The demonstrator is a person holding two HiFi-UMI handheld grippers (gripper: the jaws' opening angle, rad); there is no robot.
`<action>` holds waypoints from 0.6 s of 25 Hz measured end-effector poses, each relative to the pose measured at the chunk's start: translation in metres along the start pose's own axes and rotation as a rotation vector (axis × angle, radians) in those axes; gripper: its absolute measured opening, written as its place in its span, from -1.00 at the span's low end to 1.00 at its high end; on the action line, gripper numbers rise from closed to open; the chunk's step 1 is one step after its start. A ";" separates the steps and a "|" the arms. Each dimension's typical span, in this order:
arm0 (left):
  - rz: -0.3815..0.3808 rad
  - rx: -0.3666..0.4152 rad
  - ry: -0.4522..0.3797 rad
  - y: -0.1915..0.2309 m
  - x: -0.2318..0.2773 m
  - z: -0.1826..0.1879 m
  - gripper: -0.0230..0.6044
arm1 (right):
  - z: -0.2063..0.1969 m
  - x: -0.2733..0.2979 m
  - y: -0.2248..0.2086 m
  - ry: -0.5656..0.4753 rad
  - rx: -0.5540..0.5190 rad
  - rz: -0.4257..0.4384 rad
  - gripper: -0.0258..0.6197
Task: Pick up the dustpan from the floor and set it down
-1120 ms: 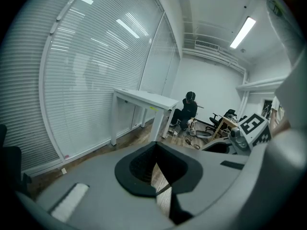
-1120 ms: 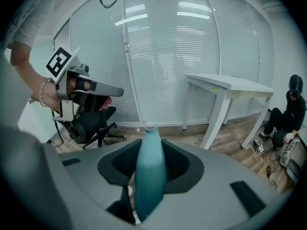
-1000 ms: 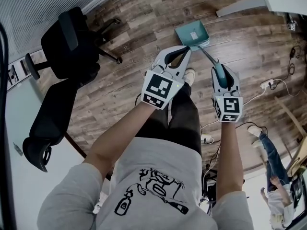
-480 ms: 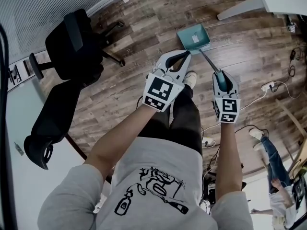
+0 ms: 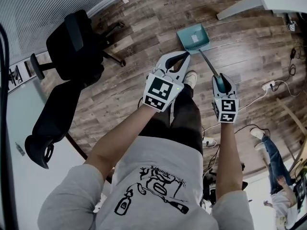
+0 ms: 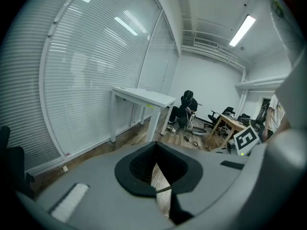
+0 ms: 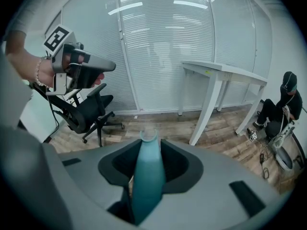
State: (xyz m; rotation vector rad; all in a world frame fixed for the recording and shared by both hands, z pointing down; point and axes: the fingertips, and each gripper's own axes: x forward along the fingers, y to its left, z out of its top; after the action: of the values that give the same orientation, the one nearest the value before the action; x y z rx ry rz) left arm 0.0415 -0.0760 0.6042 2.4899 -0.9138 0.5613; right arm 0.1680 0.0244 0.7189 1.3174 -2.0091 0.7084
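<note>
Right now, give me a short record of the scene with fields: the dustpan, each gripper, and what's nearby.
dustpan: teal, long handle, pan end down by the wood floor; contact can't be told
right gripper: fingers have just been closing, clamped on the dustpan's handle
left gripper: fingers together, nothing between them
nearby: black office chair on the left, white table ahead

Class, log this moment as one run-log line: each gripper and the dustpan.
left gripper: shut, empty | right gripper: jaws just closing, gripping dustpan handle | pan end: near floor, contact unclear
</note>
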 end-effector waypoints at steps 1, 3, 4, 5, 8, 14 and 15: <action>-0.001 0.002 0.002 0.000 0.000 0.000 -0.94 | -0.003 0.000 0.000 0.006 0.001 0.001 -0.58; -0.002 0.003 0.006 -0.001 0.001 -0.002 -0.94 | -0.009 -0.001 0.000 0.018 0.002 0.004 -0.58; -0.002 0.004 0.008 -0.002 0.002 -0.002 -0.95 | -0.011 -0.001 0.001 0.021 0.002 0.006 -0.57; -0.003 0.004 0.010 -0.002 0.002 -0.002 -0.94 | -0.012 -0.002 0.001 0.022 0.003 0.009 -0.57; -0.005 0.005 0.014 -0.003 0.004 -0.003 -0.94 | -0.014 -0.002 0.003 0.028 0.004 0.018 -0.55; -0.013 0.007 0.020 -0.008 0.004 -0.001 -0.94 | -0.011 -0.005 0.007 0.030 0.005 0.034 -0.51; -0.016 0.008 0.020 -0.009 0.004 0.000 -0.94 | -0.009 -0.007 0.008 0.030 0.002 0.037 -0.51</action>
State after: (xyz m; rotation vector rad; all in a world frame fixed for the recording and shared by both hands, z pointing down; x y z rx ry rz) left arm 0.0504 -0.0720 0.6041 2.4922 -0.8856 0.5846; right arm 0.1646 0.0380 0.7191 1.2660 -2.0142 0.7426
